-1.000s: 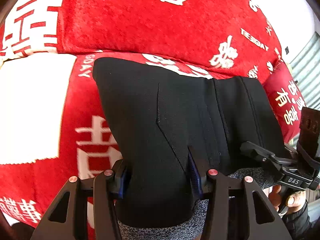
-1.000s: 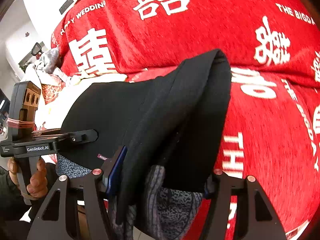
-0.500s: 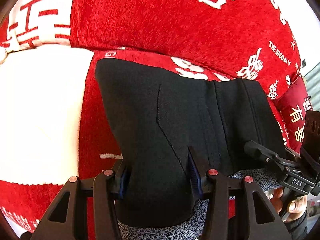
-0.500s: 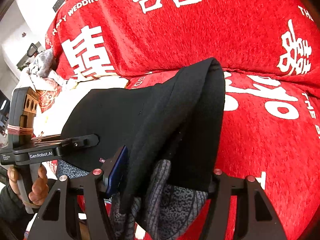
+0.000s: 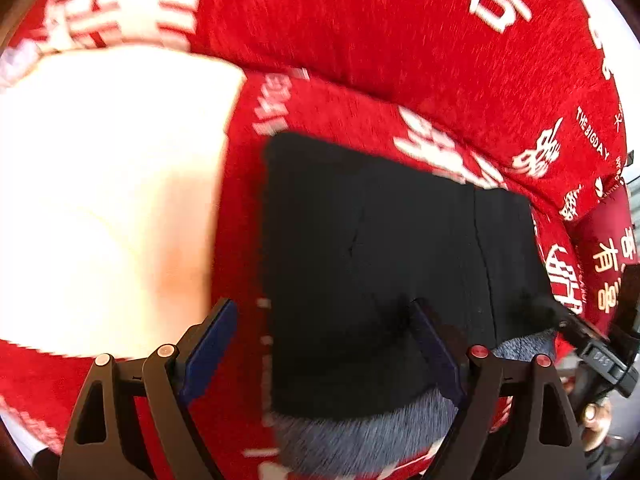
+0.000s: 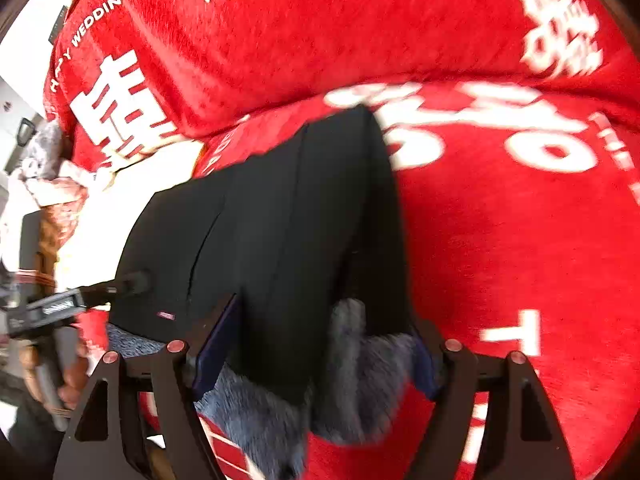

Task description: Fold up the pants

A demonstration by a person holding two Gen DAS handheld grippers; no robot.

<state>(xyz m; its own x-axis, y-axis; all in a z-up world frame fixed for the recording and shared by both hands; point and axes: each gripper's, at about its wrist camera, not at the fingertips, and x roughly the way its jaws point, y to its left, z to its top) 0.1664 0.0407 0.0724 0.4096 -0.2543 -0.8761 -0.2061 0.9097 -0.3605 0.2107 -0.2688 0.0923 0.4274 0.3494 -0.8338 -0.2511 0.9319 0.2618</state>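
Jaws opening, pants let down

We note both grips loosening within the last half second: the left gripper has just been opening, its left pad now clear of the black pants, whose edge lies between the jaws; the right gripper has just been opening too, folded cloth between its pads. Both hands have sunk toward the red blanket; the pants lie flatter on it than 1 second ago.
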